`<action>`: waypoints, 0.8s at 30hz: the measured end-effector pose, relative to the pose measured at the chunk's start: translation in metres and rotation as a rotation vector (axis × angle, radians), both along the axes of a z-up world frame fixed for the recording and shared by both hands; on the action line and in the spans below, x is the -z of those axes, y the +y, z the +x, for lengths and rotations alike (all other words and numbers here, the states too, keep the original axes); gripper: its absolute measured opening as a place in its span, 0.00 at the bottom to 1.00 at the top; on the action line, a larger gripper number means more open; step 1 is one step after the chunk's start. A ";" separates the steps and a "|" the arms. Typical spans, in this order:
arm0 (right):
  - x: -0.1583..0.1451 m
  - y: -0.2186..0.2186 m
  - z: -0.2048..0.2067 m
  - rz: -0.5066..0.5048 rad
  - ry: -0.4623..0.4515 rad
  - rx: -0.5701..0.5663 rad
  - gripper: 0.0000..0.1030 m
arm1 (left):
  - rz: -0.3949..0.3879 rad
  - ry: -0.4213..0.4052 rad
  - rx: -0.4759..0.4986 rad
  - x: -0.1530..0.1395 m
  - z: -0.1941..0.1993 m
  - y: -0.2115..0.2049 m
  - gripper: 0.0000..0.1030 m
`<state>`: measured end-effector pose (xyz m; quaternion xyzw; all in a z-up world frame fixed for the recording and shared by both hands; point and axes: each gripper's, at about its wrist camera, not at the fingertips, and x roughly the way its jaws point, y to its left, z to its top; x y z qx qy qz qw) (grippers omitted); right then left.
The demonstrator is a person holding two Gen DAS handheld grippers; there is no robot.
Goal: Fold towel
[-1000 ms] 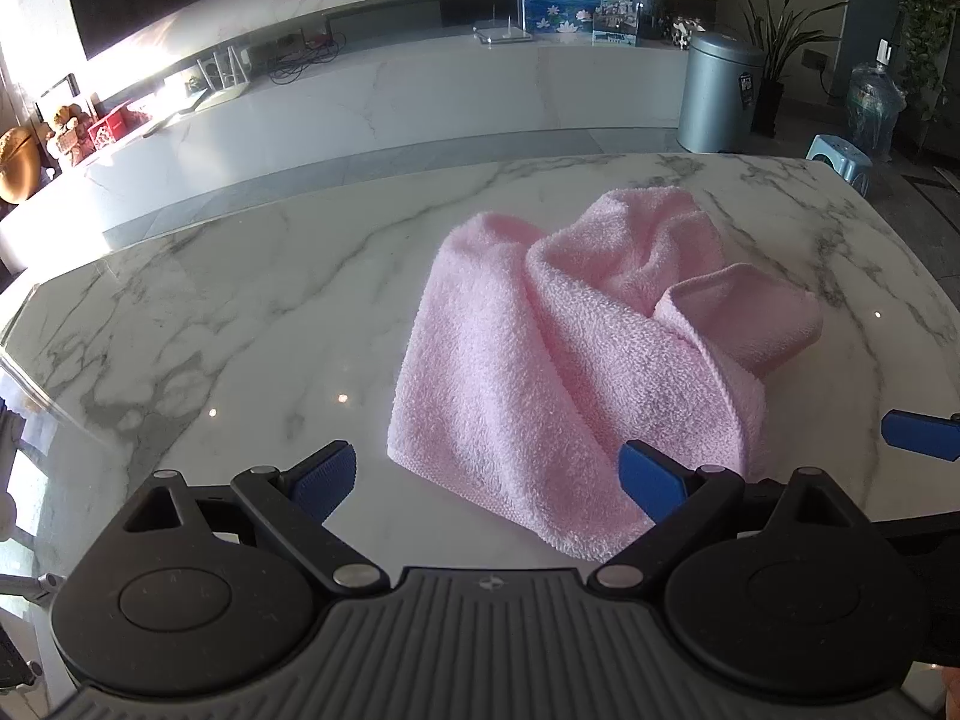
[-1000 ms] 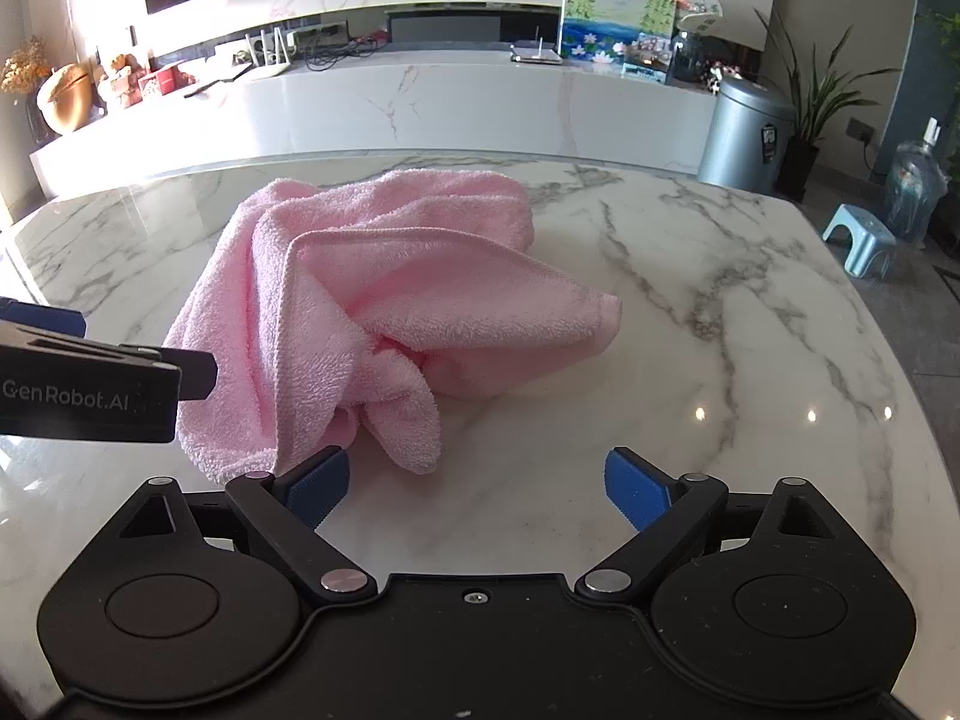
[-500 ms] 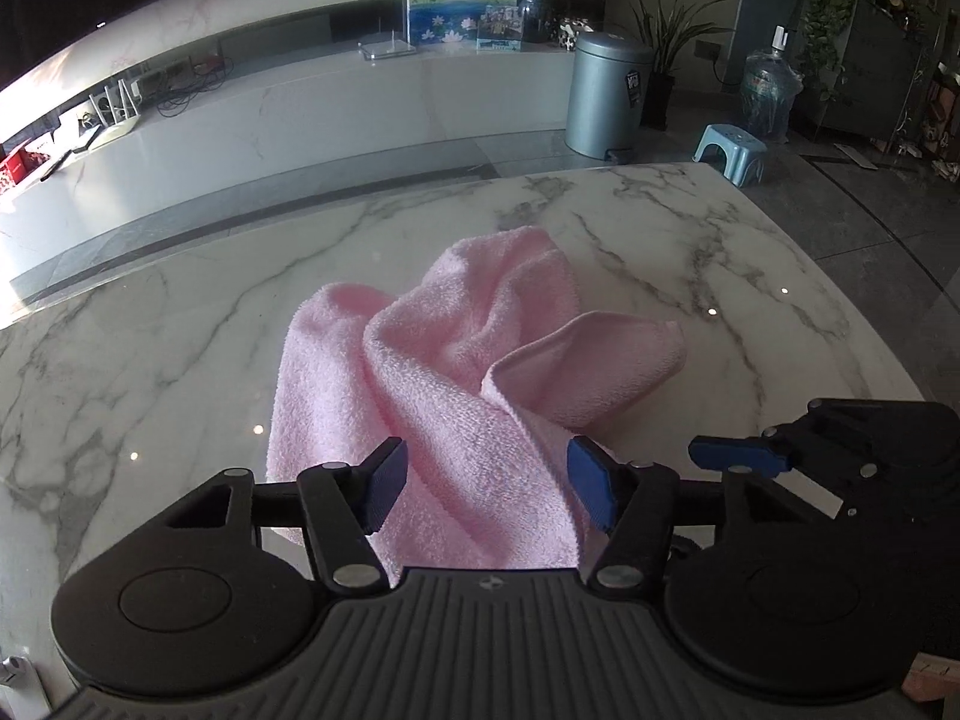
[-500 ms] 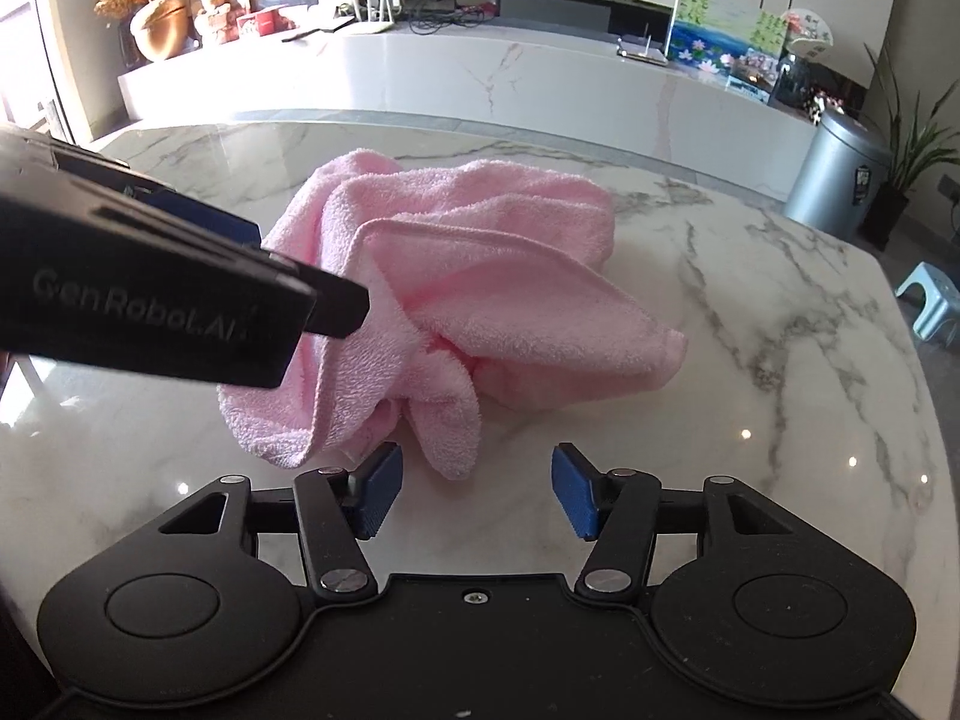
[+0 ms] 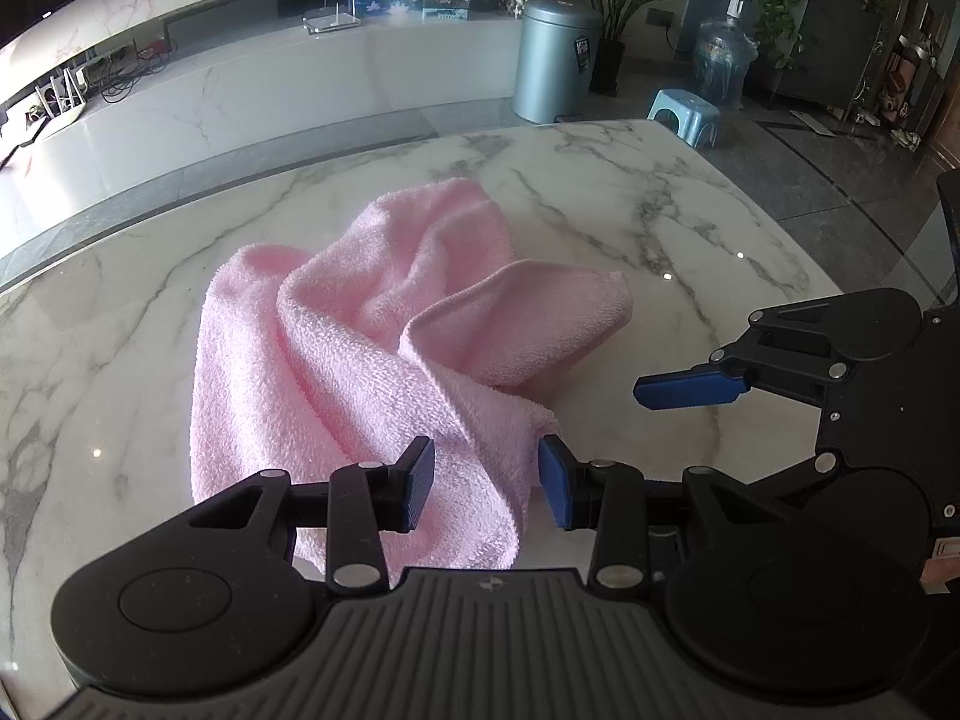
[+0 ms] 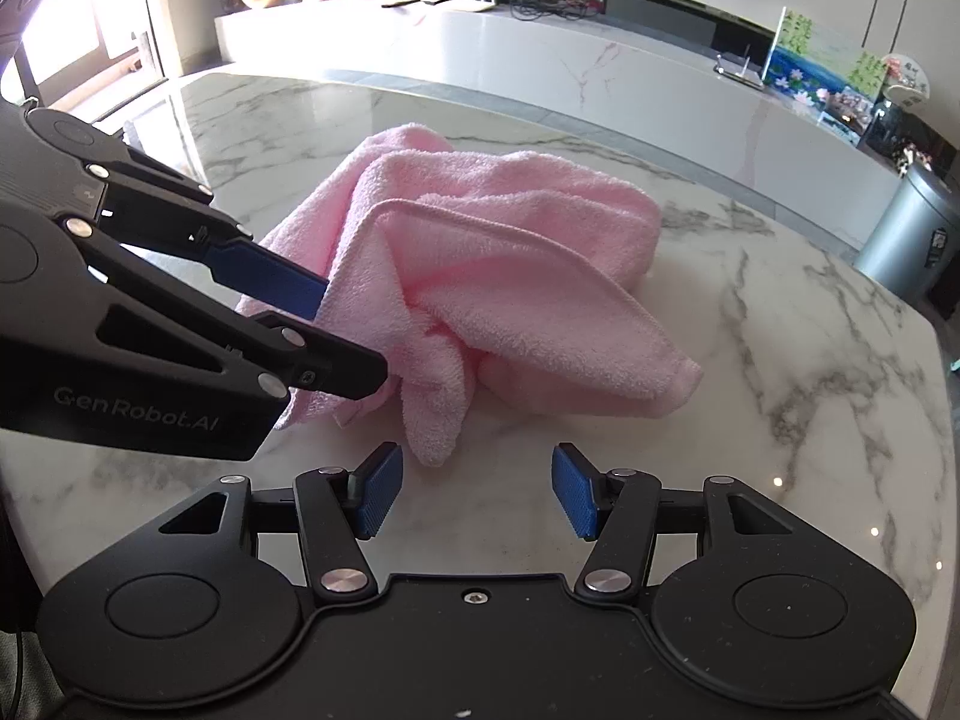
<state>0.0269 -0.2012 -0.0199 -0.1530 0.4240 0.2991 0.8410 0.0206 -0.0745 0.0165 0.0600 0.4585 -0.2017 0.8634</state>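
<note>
A crumpled pink towel (image 5: 372, 348) lies on the marble table (image 5: 660, 228). My left gripper (image 5: 487, 483) is low over the towel's near fold. Its jaws are closing with that fold between the blue pads, and a sliver of table still shows beside the right pad. From the right wrist view the left gripper (image 6: 357, 333) reaches in from the left and straddles the towel's (image 6: 510, 276) left edge. My right gripper (image 6: 477, 498) is closing just short of a drooping towel corner (image 6: 432, 438), with nothing between its pads. One of its blue fingers (image 5: 684, 390) shows in the left wrist view, right of the towel.
The table's far and right edges (image 5: 798, 240) are close behind the towel. Beyond stand a grey bin (image 5: 555, 60), a blue stool (image 5: 684, 111), a water bottle (image 5: 723, 60) and a long white counter (image 6: 540, 60).
Both pairs of jaws have narrowed. The left gripper has moved onto the towel's near fold, which now sits between its pads, and it has come into the right wrist view. The right gripper has rolled.
</note>
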 end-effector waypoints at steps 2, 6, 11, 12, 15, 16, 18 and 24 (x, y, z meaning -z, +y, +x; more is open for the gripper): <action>0.003 0.002 0.002 0.017 0.010 -0.026 0.43 | -0.009 0.022 0.004 0.003 0.003 0.000 0.18; 0.007 0.005 0.006 0.051 0.033 -0.043 0.34 | -0.019 0.050 0.006 0.007 0.006 0.002 0.05; 0.012 0.008 0.011 0.071 0.068 -0.051 0.11 | -0.013 0.048 -0.004 0.007 0.005 0.006 0.02; 0.012 0.008 0.010 0.073 0.070 -0.050 0.07 | -0.007 0.044 -0.005 0.006 0.005 0.007 0.02; 0.010 0.008 0.009 0.064 0.067 -0.047 0.04 | 0.015 0.034 -0.008 0.004 0.004 0.008 0.02; 0.009 0.008 0.008 0.062 0.067 -0.046 0.04 | 0.025 0.029 -0.010 0.004 0.004 0.009 0.02; 0.007 0.004 0.008 0.054 0.067 -0.026 0.04 | 0.041 0.021 -0.020 0.001 0.004 0.013 0.02; 0.007 -0.014 0.011 -0.018 0.064 0.055 0.03 | 0.095 -0.006 -0.083 -0.009 0.008 0.041 0.02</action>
